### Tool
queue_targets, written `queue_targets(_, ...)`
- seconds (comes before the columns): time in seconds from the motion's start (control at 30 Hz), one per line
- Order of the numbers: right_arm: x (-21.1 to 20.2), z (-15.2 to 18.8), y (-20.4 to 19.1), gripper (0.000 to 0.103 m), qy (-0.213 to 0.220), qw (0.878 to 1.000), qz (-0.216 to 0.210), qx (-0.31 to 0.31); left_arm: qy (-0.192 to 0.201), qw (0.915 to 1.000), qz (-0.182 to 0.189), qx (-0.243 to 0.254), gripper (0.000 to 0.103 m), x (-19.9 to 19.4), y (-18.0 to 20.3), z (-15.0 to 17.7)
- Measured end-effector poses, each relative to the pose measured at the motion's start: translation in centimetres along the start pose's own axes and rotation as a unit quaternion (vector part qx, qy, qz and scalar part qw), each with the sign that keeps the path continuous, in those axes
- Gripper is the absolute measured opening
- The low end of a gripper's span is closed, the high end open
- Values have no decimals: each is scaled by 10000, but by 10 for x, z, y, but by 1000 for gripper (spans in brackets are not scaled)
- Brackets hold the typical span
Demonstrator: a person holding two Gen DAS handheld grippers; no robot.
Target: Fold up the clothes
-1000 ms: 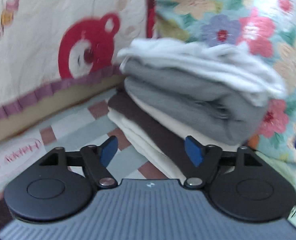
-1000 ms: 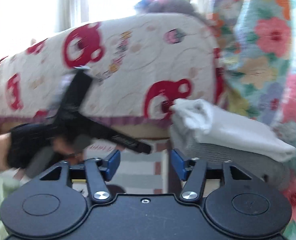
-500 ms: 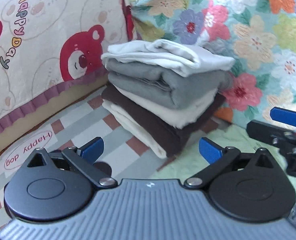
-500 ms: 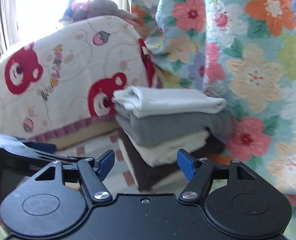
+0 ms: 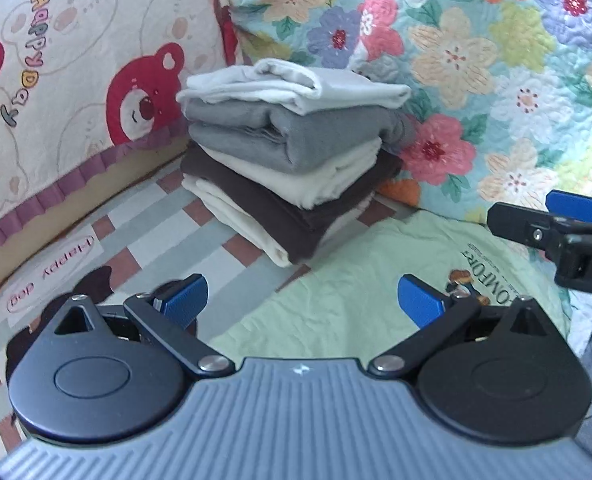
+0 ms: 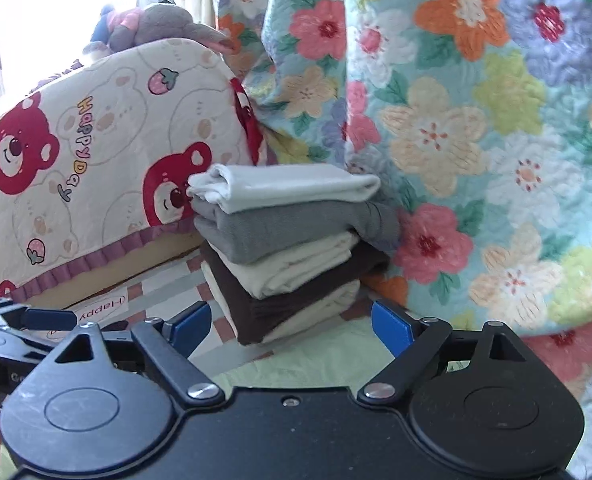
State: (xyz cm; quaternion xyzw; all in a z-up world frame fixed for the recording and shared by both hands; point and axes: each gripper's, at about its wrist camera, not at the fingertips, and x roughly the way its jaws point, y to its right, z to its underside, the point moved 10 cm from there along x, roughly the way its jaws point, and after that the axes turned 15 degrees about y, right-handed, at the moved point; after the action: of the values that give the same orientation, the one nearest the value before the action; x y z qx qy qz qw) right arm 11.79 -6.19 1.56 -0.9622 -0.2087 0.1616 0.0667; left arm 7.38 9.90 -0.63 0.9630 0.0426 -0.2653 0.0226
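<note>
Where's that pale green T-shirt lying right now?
The pale green T-shirt lies spread flat in front of the stack of folded clothes, lower centre of the left wrist view, beside the flowered quilt.

Floral quilt (image 5: 475, 60), bear-print cushion (image 5: 76, 80), plush toy (image 6: 152, 26).

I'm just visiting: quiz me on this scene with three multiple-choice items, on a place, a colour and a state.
1. Where does the pale green shirt lie?
A. on top of the pile
B. flat in front of the pile
C. hung on the quilt

2. What colour is the top garment of the folded pile?
A. white
B. brown
C. red

3. What does the left tool hold?
A. a grey garment
B. the green shirt
C. nothing

Answers: 1 B, it spreads below the pile. 2 A, white lies over grey. 3 C, nothing between its wide-apart pads.
</note>
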Motion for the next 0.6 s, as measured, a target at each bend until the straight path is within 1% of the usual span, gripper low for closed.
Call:
queue_targets(0.03, -1, 2, 1, 91, -65, 10000, -31, 14, 24, 10000, 37, -20, 103, -1, 3, 2)
queue_targets(0.17, -5, 6, 2, 91, -101, 9999, -50, -25, -19, 9999, 87, -46, 103, -1, 12, 9)
queue_targets(0.3, -5, 9, 1, 91, -61, 9999, -34, -86, -46, 10000, 10, 51, 103, 2, 17, 11)
queue_targets(0.6, 0, 14, 1, 91, -105, 9999, -82, -33, -121, 9999, 2, -39, 103, 9, 25, 14)
